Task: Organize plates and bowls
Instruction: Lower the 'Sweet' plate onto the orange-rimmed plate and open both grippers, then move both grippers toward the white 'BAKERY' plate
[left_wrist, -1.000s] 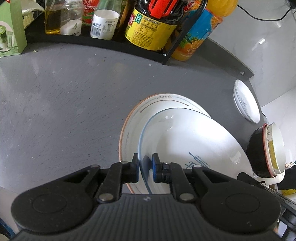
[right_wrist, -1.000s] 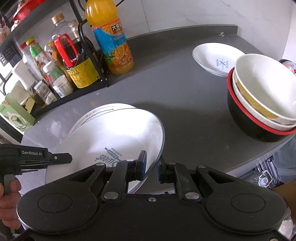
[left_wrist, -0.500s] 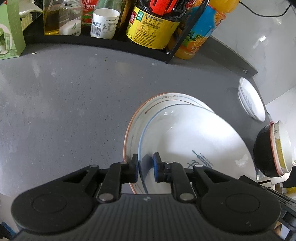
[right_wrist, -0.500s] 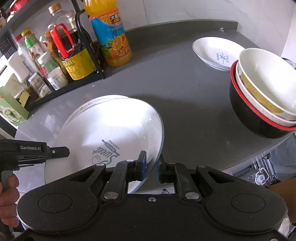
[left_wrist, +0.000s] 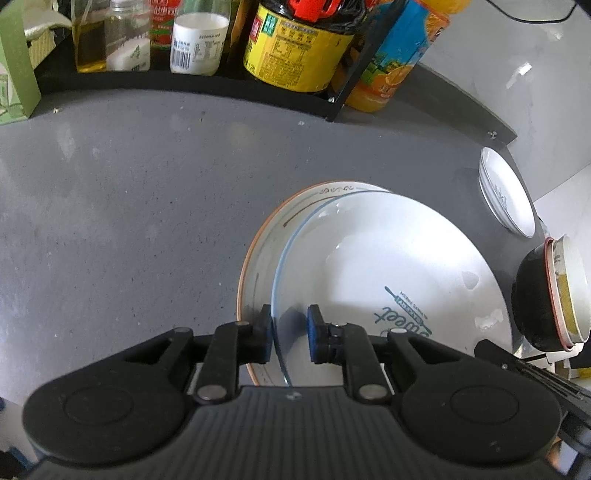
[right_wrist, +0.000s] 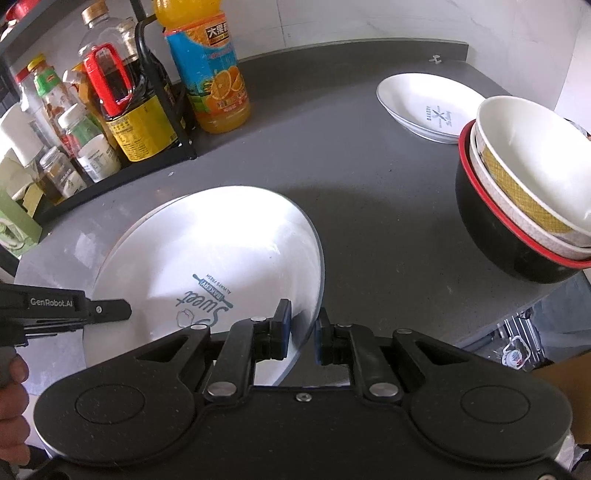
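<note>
Currently both tools straddle the rim of the same white plate (left_wrist: 388, 258), the one printed "Sweet" in blue. Left tool (left_wrist: 290, 334): jaws parted a little, plate's blue-lined rim between the pads, nearer the left pad; whether it touches, cannot tell. Right tool (right_wrist: 302, 334): jaws likewise parted, with the plate's opposite edge running between them; a small gap shows on the right side of the rim.

White plate sits on a second plate (left_wrist: 280, 221) with an orange-brown rim and a scroll motif, offset so the lower one shows as a crescent on the left. Both lie on the grey desk (left_wrist: 129, 203), near its front edge.

Stack of bowls (right_wrist: 524, 199) at the desk's right edge: black outer bowl with red rim, lighter bowls nested inside. Just behind it, a small white dish (right_wrist: 428, 105) with a dark logo.

Back of the desk: black rack (right_wrist: 162, 158) of bottles and jars, and an orange juice bottle (right_wrist: 210, 70) just beside it.

A hand (right_wrist: 11, 406) shows at lower left in the right wrist view, gripping the left tool's handle.
</note>
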